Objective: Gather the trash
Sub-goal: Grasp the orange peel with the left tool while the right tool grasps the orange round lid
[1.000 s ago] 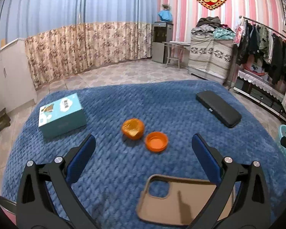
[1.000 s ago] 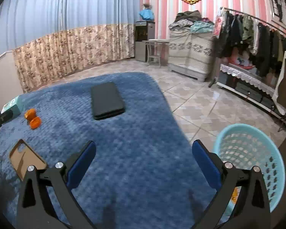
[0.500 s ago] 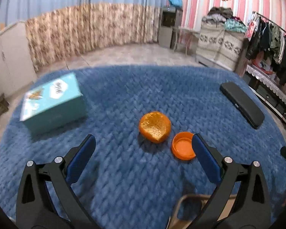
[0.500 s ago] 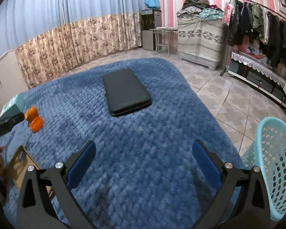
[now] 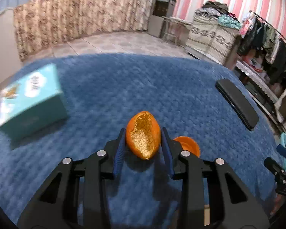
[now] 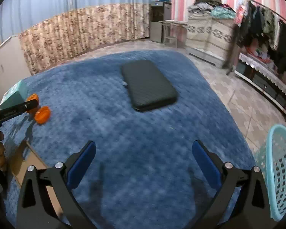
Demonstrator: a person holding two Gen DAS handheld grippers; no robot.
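Fingers [image 5: 122, 143] of the left gripper [image 5: 143, 139] just closed, pinching orange peel [image 5: 143, 133]

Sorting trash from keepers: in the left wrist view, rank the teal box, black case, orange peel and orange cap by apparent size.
1. teal box
2. black case
3. orange peel, enlarged by nearness, held in the left gripper
4. orange cap, partly hidden

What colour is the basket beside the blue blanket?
Light turquoise basket, seen best in the right wrist view.
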